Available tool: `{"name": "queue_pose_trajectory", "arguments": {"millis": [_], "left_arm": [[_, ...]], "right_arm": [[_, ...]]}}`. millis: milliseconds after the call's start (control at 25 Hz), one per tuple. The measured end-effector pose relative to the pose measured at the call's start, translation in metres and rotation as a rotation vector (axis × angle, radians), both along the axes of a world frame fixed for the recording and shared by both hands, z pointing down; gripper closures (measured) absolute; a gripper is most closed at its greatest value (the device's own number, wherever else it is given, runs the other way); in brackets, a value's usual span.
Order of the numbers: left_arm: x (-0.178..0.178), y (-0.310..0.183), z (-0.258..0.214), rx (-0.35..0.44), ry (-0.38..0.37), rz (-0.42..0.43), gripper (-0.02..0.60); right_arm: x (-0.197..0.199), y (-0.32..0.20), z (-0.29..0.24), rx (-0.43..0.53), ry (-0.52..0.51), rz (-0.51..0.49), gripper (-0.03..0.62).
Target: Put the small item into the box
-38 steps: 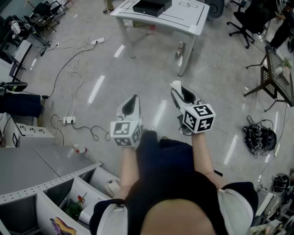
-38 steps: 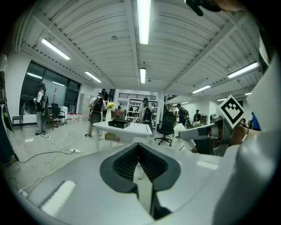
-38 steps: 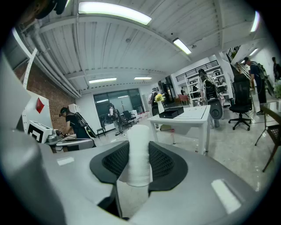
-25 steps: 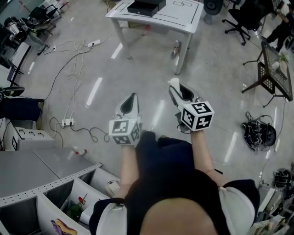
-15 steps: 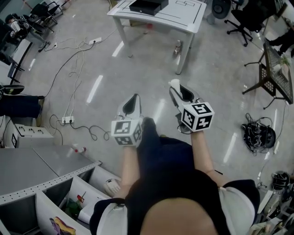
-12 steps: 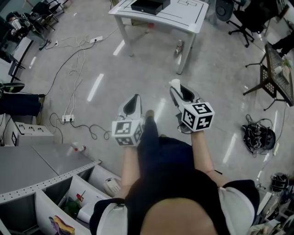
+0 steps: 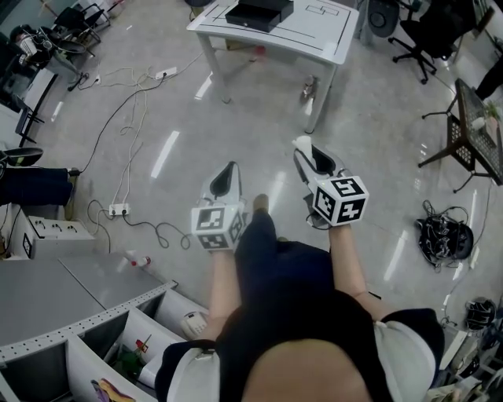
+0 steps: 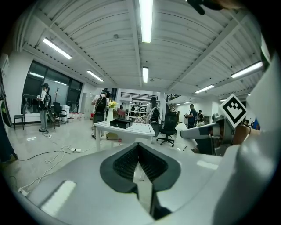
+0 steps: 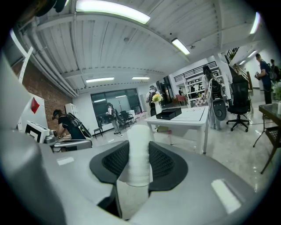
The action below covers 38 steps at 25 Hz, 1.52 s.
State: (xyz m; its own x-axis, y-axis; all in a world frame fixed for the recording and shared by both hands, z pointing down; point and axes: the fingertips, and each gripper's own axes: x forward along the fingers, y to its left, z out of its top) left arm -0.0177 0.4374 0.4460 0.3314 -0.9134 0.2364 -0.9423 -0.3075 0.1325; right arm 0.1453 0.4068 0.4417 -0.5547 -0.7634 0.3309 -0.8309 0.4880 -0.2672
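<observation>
White ribbed cylinder, the small item, stands upright between the dark ribbed pads of the right tool, clenched on its lower half so it rides steady while carried; the top pokes clear above the pads; judged: a grip kept low like this leaves the upper end free to go into the box first; left tool is closed on nothing, pads meeting in a narrow V, held level beside the right one as a spare; both point towards the white bench across the grey floor, well apart from it, so the carry is judged not yet finished; black flat rectangular box sits on the bench's far part; hard to make out: the box is cut by the top edge in the head view and tiny in both gripper views, so whether it is open or lidded cannot be told; item's bottom end is hidden between the pads; its material is unclear; the person's dark clothing covers the floor below the tools
</observation>
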Motion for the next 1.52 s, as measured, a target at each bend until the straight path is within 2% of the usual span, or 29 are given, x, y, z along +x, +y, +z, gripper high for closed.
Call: {"name": "queue_pose_trajectory", "arguments": {"millis": [760, 1520], "left_arm": [[-0.027, -0.082, -0.011, 0.009, -0.006, -0.015, 0.572], [-0.041, -0.169, 0.000, -0.035, -0.003, 0.053, 0.572]], "right_arm": [[-0.023, -0.081, -0.005, 0.007, 0.020, -0.019, 0.453], [-0.048, -0.160, 0.002, -0.023, 0.017, -0.019, 0.454]]}}
